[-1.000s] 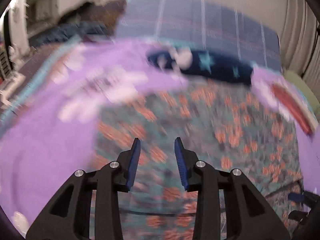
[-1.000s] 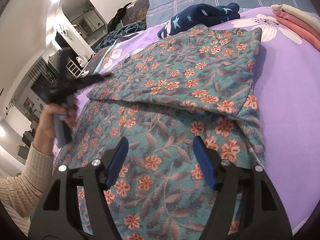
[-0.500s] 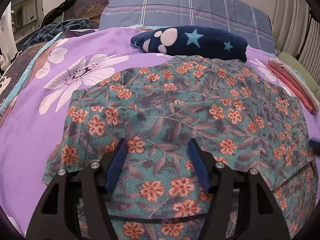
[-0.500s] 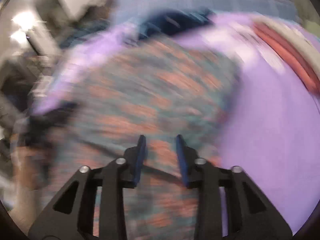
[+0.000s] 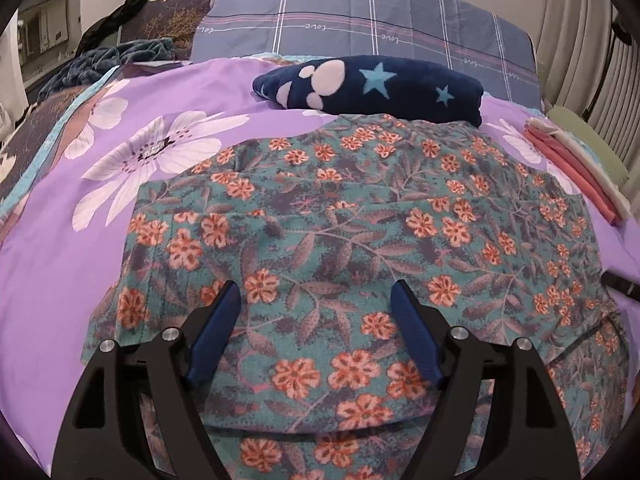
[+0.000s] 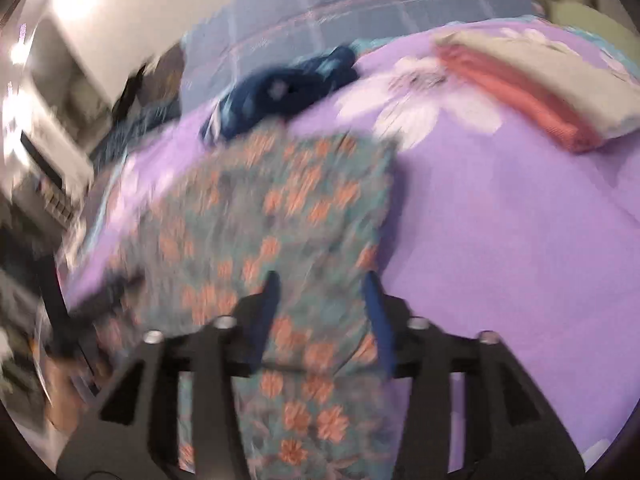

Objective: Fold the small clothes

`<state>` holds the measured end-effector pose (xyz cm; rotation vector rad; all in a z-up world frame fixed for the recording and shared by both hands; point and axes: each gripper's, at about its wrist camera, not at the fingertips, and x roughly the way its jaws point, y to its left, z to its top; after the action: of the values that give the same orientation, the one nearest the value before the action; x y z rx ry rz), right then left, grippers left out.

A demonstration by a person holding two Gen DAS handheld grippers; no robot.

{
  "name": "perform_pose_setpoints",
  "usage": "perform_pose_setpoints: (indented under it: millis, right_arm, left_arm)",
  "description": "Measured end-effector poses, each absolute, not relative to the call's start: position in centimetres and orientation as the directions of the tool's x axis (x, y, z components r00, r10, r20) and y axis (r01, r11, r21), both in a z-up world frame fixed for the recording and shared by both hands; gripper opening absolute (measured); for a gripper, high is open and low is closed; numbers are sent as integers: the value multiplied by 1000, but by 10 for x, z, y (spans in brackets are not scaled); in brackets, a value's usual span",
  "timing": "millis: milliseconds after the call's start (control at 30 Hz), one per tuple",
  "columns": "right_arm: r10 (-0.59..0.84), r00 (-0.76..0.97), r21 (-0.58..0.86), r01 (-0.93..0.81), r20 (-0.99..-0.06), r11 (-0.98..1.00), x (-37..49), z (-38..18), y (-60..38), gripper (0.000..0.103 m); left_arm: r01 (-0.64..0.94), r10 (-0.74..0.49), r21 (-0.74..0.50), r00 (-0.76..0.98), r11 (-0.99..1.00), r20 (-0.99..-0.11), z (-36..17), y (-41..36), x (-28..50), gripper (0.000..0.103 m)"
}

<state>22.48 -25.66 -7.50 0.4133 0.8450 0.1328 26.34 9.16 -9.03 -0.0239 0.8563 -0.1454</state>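
Note:
A teal garment with orange flowers [image 5: 360,240] lies folded over itself on the purple bed cover [image 5: 60,280]. My left gripper [image 5: 315,286] hovers over its near part. Its jaws are wide and still opening, and the cloth lies below the pads, not pinched. The right wrist view is blurred by motion. There my right gripper [image 6: 322,280] sits over the right edge of the same garment [image 6: 280,208]. Its jaws are opening, and the cloth shows through the gap with no pad pressing on it.
A navy blanket with stars [image 5: 372,88] lies just beyond the garment. A folded pink and cream stack [image 6: 532,80] rests on the bed to the right. A plaid grey pillow [image 5: 360,28] stands at the back. At the left of the right wrist view a hand [image 6: 60,360] shows blurred.
The left jaws have spread wider and that view has steadied. The right jaws narrowed, then widened again, while the right gripper swung toward the garment's right edge.

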Motion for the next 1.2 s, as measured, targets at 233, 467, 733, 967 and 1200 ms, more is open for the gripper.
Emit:
perform_pose_setpoints:
  millis: [233, 467, 733, 967, 1200]
  right_arm:
    - [387, 534, 550, 182, -751, 815, 326, -90, -311, 59]
    - [372, 422, 477, 175, -826, 861, 370, -96, -289, 2]
    - [-99, 507, 63, 293, -856, 954, 352, -72, -304, 0]
    - [180, 613, 305, 106, -770, 946, 301, -63, -294, 5]
    - [151, 532, 138, -65, -833, 988, 211, -89, -212, 41]
  left_arm:
    - [122, -81, -4, 635, 993, -768, -95, 79, 265, 82]
    - [122, -95, -21, 637, 992, -765, -95, 80, 264, 83]
    - [123, -91, -15, 638, 992, -764, -96, 80, 265, 84]
    - [122, -87, -11, 638, 992, -765, -95, 78, 266, 84]
    - [122, -85, -8, 638, 993, -765, -95, 77, 266, 84]
